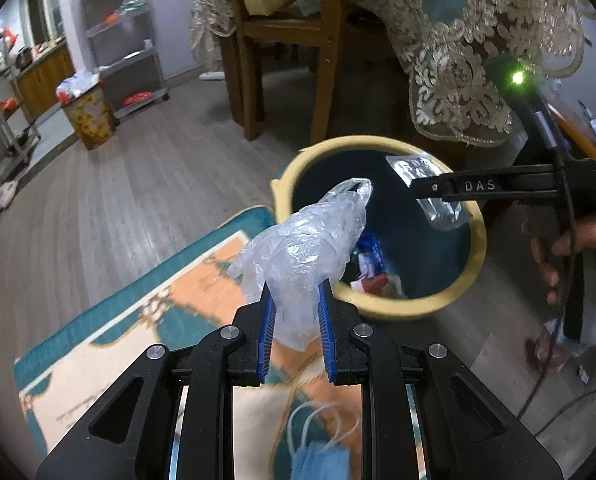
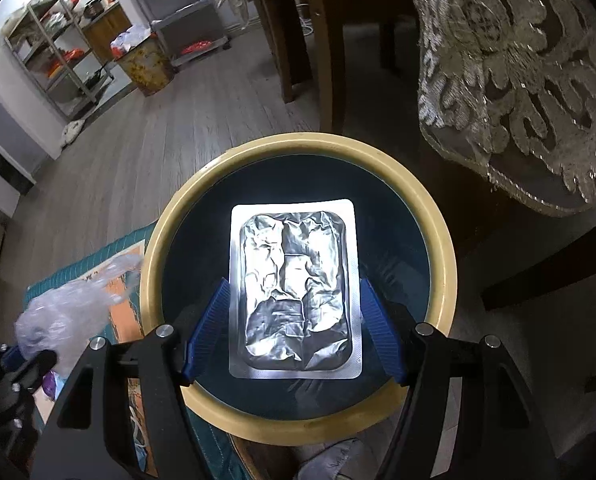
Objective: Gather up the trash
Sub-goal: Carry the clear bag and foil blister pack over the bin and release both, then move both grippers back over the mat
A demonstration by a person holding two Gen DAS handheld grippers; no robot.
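My left gripper (image 1: 295,285) is shut on a crumpled clear plastic bag (image 1: 302,248), held just left of a round bin with a yellow rim (image 1: 398,308). Red, white and blue wrappers (image 1: 372,268) lie inside the bin. My right gripper (image 2: 293,280) is shut on the side edges of a flat silver foil pack (image 2: 293,292), held directly over the bin's dark opening and rim (image 2: 153,264). In the left wrist view the right gripper (image 1: 422,192) reaches in from the right with the foil pack (image 1: 438,188) above the bin. The plastic bag (image 2: 69,308) shows at the left of the right wrist view.
A teal and orange rug (image 1: 129,320) lies left of the bin, with a blue face mask (image 1: 318,460) on it. Wooden chair legs (image 1: 326,80) and a hanging lace tablecloth (image 1: 458,80) stand behind the bin. Metal shelves (image 1: 125,40) and a rusty tin (image 1: 89,120) stand far left.
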